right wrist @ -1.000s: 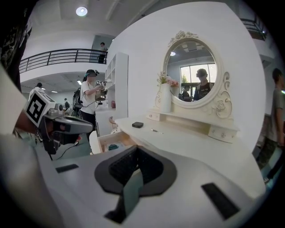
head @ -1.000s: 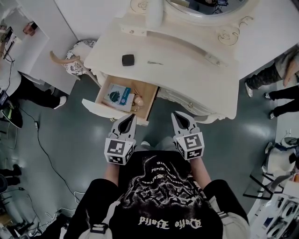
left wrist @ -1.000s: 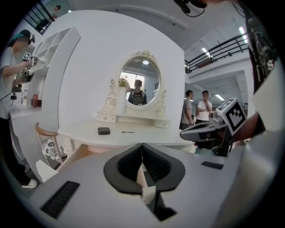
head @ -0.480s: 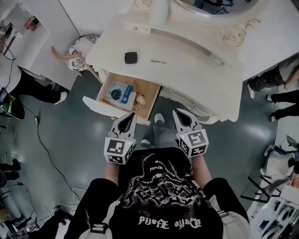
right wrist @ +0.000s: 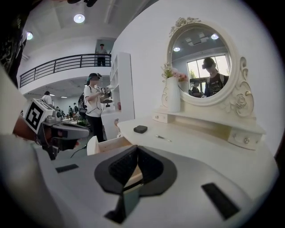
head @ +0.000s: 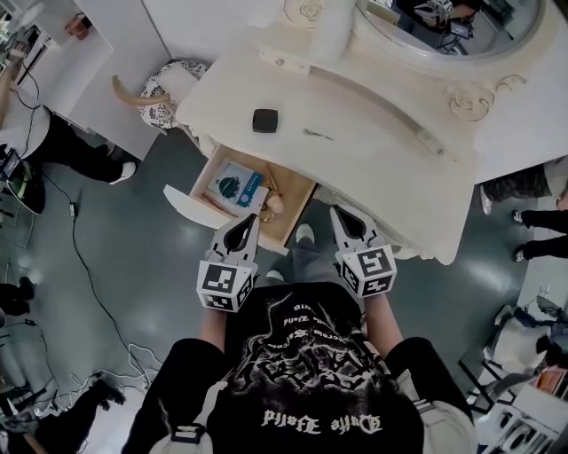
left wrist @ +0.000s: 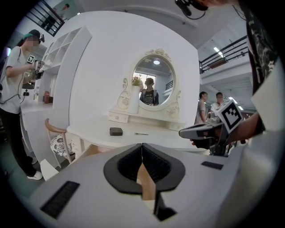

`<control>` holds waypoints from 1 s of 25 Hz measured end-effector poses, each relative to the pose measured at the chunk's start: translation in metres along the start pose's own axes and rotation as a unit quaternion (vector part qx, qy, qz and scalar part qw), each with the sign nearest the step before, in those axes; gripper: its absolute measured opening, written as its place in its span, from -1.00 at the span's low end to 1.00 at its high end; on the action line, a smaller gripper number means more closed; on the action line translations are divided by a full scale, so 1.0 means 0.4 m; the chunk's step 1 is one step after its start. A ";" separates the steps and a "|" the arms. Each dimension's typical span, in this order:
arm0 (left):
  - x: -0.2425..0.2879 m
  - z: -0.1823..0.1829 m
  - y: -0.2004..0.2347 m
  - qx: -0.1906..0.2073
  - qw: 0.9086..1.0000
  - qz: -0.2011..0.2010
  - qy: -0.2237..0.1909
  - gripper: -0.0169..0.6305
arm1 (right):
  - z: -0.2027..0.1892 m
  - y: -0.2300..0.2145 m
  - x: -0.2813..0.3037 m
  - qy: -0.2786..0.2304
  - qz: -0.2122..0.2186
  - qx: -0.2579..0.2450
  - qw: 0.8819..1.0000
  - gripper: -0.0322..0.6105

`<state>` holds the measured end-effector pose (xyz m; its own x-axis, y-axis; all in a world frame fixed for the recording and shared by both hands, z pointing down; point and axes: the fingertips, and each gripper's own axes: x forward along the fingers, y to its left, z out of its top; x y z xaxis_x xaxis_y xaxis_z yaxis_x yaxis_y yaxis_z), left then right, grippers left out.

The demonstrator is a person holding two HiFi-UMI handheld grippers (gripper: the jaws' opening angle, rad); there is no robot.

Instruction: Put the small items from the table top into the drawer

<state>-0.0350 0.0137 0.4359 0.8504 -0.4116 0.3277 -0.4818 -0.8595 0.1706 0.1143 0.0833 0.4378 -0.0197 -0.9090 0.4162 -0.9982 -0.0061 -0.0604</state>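
Note:
A small black box (head: pixel 264 120) and a thin metal pin (head: pixel 317 135) lie on the cream dressing table (head: pixel 382 173). Below the table's left end a wooden drawer (head: pixel 189 204) stands pulled out; in it lie a blue-and-white pack (head: pixel 232 188) and a small pinkish item (head: pixel 274 205). My left gripper (head: pixel 241 232) is shut and empty, just in front of the drawer. My right gripper (head: pixel 348 226) is shut and empty, in front of the table's edge. The left gripper view shows the black box (left wrist: pixel 116 131) and the pin (left wrist: pixel 141 133) beyond the shut jaws. The right gripper view shows the box (right wrist: pixel 140 129), the pin (right wrist: pixel 163 138) and the drawer (right wrist: pixel 109 143).
An oval mirror (head: pixel 444 27) and a white vase (head: pixel 330 31) stand at the table's back. A chair with a patterned seat (head: pixel 173 82) is left of the table. A white shelf unit (head: pixel 67 53) and a person (right wrist: pixel 94 107) are further left. Cables (head: pixel 84 284) run over the floor.
The table and drawer have shifted right and lower in the head view, so they sit nearer to me. Both grippers stay shut in the same pose.

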 end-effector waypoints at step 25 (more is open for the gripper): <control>0.152 0.087 0.051 -0.012 0.998 0.065 -0.005 -0.90 | 0.116 -0.137 0.197 0.012 0.070 -0.068 0.995 -0.86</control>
<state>0.0145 -0.0394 0.4268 0.7828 -0.5221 0.3385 -0.5924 -0.7917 0.1488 0.1699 -0.0075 0.4319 -0.1592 -0.8870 0.4335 -0.9839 0.1785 0.0039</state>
